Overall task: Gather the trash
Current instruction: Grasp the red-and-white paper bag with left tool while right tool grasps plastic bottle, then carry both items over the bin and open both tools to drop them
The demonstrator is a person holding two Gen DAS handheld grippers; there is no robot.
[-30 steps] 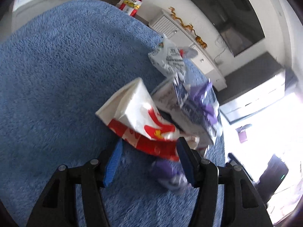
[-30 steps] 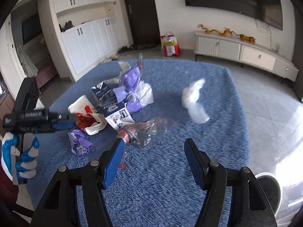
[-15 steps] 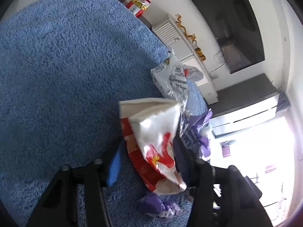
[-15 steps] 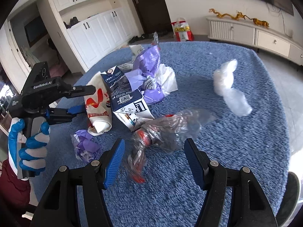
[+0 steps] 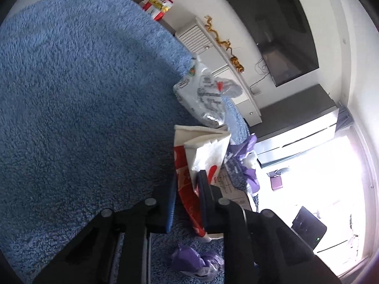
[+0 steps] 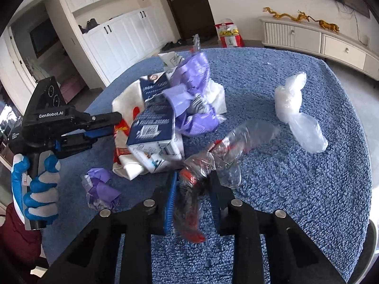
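Note:
Trash lies heaped on a blue fleecy surface (image 6: 308, 189). My left gripper (image 5: 187, 185) has its jaws closing, and its pads press on a red-and-white paper bag (image 5: 208, 151) that stands between them. From the right wrist view the left gripper (image 6: 116, 122) is at the left of the heap, held by a blue-gloved hand (image 6: 35, 189). My right gripper (image 6: 192, 185) is also closing. Its pads squeeze the neck end of a crushed clear plastic bottle (image 6: 239, 139) with a red cap and label.
A dark blue milk carton (image 6: 151, 127), purple plastic bags (image 6: 191, 94) and a small purple wad (image 6: 99, 187) lie by the paper bag. Clear plastic bags (image 6: 296, 108) lie to the right. A silvery wrapper (image 5: 203, 94) stands beyond. A white sideboard (image 6: 319, 40) lines the wall.
Both pairs of jaws have narrowed from wide open. The left ones came in around the paper bag, which now stands upright. The right ones advanced and closed around the bottle.

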